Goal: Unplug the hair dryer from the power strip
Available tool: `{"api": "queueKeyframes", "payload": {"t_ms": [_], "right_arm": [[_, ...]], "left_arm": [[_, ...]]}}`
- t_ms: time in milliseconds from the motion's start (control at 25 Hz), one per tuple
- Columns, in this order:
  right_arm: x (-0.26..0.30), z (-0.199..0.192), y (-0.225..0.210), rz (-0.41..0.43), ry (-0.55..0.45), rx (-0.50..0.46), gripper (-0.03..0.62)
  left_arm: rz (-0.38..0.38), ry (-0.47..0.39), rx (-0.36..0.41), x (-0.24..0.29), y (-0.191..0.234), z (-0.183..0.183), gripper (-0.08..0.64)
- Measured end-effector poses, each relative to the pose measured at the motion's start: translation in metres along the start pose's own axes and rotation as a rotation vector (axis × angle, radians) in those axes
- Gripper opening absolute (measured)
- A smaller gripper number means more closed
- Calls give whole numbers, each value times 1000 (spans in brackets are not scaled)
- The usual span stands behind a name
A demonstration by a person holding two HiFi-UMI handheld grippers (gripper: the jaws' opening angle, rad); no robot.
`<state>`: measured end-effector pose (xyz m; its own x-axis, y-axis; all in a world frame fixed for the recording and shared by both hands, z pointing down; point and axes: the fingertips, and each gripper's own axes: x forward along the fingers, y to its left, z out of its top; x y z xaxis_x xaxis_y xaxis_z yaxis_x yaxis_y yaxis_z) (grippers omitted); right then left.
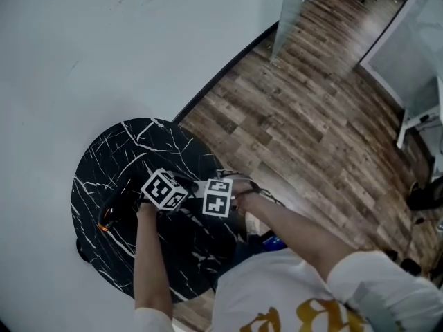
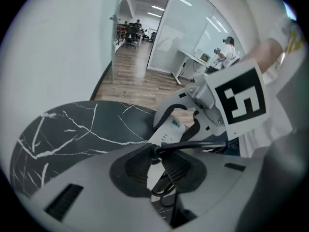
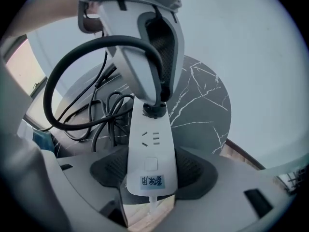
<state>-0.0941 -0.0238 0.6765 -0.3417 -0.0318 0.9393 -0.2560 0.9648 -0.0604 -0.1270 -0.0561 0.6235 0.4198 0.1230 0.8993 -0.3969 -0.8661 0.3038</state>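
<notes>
right gripper (image 3: 152, 172): clamped on the near end of the power strip (image 3: 149, 139), pads squeezing both long edges, so it's definitely got it
power strip: white, held up off the table, running away from the right jaws; one empty socket and a button face up, with a small blue label near the grip
plug (image 3: 154, 109): black, sitting in the socket at the strip's far end, not out yet
left gripper (image 2: 157, 169): comes in from the other side, jaws almost shut and pinching the plug right where the cable leaves it
cord (image 3: 63, 76): black, arcs away from the plug in a big loop, more loops bunched on the table underneath
table (image 1: 104, 158): round, black marble with white veins, both grippers hover over its right half
hair dryer (image 1: 116, 211): pretty sure it's the dark shape with an orange spot on the table beside the left gripper, too murky to say more
floor (image 1: 311, 116): wood planks beyond the table
wall (image 1: 104, 47): plain white, table sits close to it
</notes>
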Motion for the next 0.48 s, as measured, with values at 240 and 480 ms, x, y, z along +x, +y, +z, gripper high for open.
{"api": "queueKeyframes", "payload": {"t_ms": [240,480], "right_arm": [[-1,3,-2,0,1,31,270],[-1,1,-3,-7,-6,28,270]], "left_arm": [[112,20,130,-5,-5,1,57],[181,-26,186,-13,-11,-13,55]]}}
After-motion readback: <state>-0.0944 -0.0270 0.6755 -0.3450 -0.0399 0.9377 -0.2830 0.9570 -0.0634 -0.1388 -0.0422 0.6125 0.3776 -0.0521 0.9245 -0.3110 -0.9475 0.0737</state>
